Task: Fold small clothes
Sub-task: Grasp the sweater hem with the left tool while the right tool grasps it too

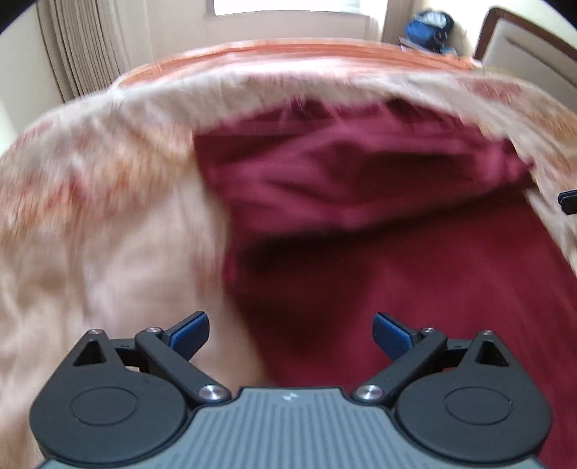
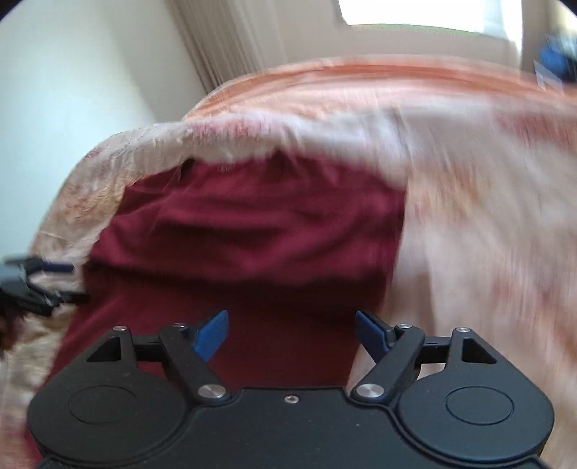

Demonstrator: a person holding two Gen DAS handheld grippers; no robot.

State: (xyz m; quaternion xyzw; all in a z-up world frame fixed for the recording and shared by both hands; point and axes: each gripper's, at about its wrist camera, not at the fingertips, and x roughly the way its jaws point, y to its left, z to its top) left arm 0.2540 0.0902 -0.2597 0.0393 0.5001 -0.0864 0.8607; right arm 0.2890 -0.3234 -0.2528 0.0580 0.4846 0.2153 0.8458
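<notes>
One maroon garment [image 1: 360, 202], blue bag [image 1: 429, 27] sharp only left wrist

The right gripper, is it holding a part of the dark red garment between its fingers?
No, the right gripper stands open above the dark red garment, and its blue pads press on nothing.

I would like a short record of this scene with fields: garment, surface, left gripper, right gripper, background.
garment: dark red cloth, far part doubled over toward the camera, lying on the bed
surface: bedcover, pale with orange pattern
left gripper: open, nothing between its fingers
right gripper: open, nothing between its fingers
background: curtain, window, blue bag
</notes>
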